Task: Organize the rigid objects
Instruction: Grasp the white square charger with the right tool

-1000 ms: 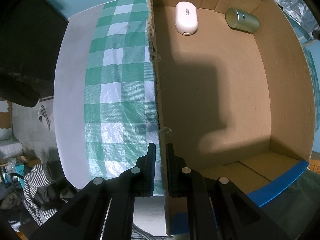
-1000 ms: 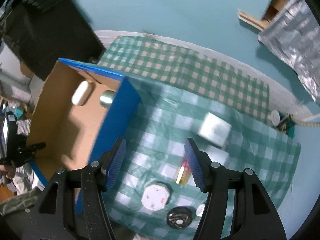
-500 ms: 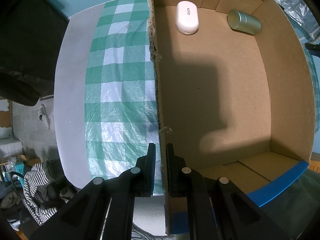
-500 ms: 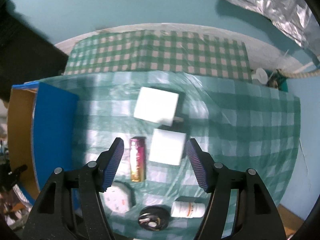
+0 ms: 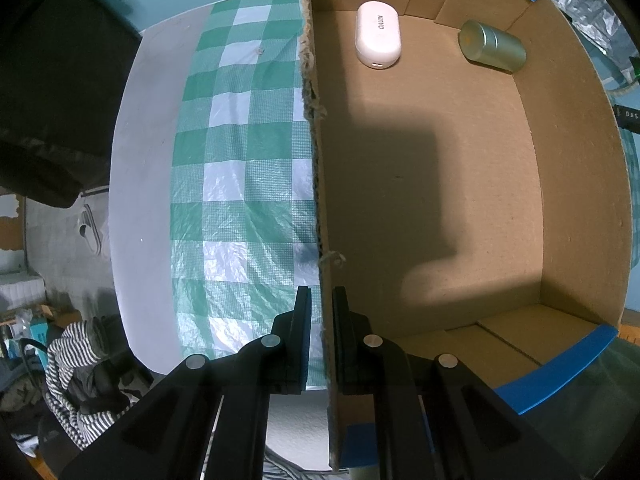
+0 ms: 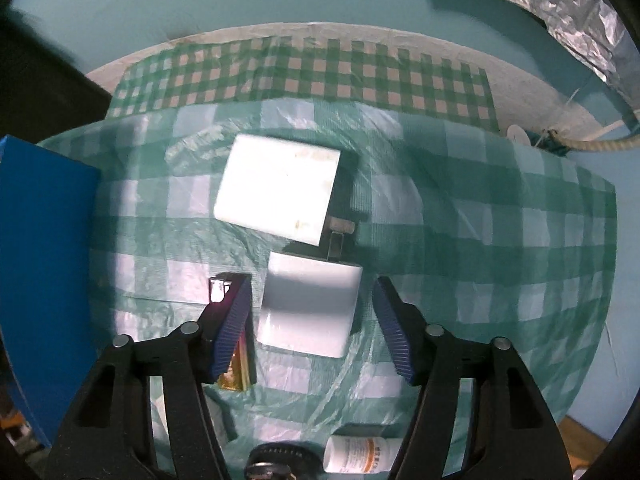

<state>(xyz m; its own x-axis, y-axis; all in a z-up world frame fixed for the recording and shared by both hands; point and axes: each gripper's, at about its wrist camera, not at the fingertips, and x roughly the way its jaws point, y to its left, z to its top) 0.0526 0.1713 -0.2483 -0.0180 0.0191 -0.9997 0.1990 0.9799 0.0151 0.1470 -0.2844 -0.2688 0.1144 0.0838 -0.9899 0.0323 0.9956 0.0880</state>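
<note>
In the left wrist view my left gripper (image 5: 322, 292) is shut on the torn left wall of the cardboard box (image 5: 320, 200), one finger outside and one inside. On the box floor at the far end lie a white oval case (image 5: 378, 34) and a pale metal tin (image 5: 492, 46) on its side. In the right wrist view my right gripper (image 6: 312, 292) hangs low over a small white block (image 6: 308, 308) on the checked cloth. Its jaws are closing, the block sits between the blue pads, and a gap shows on each side.
Beyond the small block lies a larger white plug block (image 6: 276, 186) with prongs. A purple and gold stick (image 6: 219, 290) lies partly behind my left finger. A pill bottle (image 6: 360, 454) and a black round item (image 6: 276, 458) sit at the near edge. The box's blue side (image 6: 44, 260) stands at left.
My right gripper has swung away from the box, dropped toward the cloth, and now straddles the small white block with narrower jaws. The left gripper still clamps the box wall, unmoved.
</note>
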